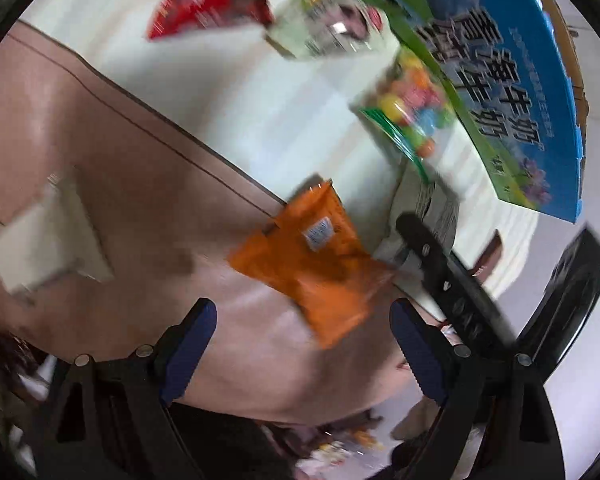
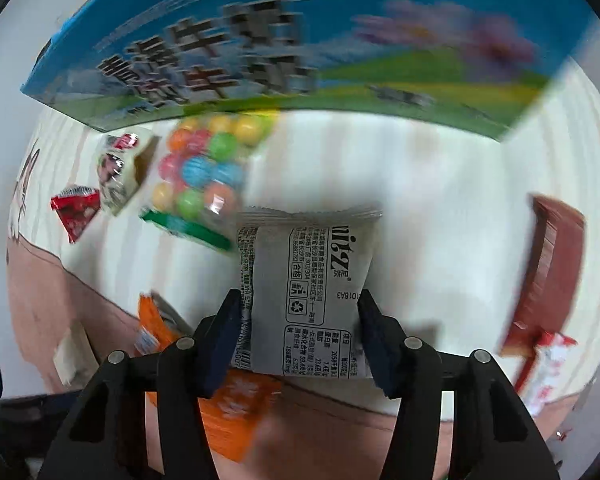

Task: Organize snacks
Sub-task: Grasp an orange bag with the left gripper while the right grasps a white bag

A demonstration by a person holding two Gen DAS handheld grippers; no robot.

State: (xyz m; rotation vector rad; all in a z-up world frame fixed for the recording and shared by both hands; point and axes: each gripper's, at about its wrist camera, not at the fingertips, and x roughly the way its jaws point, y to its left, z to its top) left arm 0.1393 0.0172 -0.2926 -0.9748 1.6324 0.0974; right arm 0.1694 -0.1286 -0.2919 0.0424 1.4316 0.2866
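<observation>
My right gripper (image 2: 298, 320) is shut on a grey snack packet (image 2: 306, 284) and holds it above the white table top (image 2: 440, 208). The packet also shows in the left wrist view (image 1: 432, 208), with the right gripper's black finger over it. My left gripper (image 1: 304, 328) is open and empty, just short of an orange snack packet (image 1: 312, 260), which also shows under the right gripper (image 2: 228, 412). A bag of coloured gum balls (image 2: 200, 176) (image 1: 412, 108), a white-green packet (image 2: 118, 168) (image 1: 324, 24) and a red packet (image 2: 76, 212) (image 1: 212, 0) lie beside a blue milk carton box (image 2: 260, 52) (image 1: 512, 92).
A dark red box (image 2: 548, 272) and a red-white packet (image 2: 548, 368) lie at the right of the white table. A brown surface (image 1: 100, 160) adjoins the table, with a white block (image 1: 40, 240) on it. A black chair-like object (image 1: 576, 280) stands at the right.
</observation>
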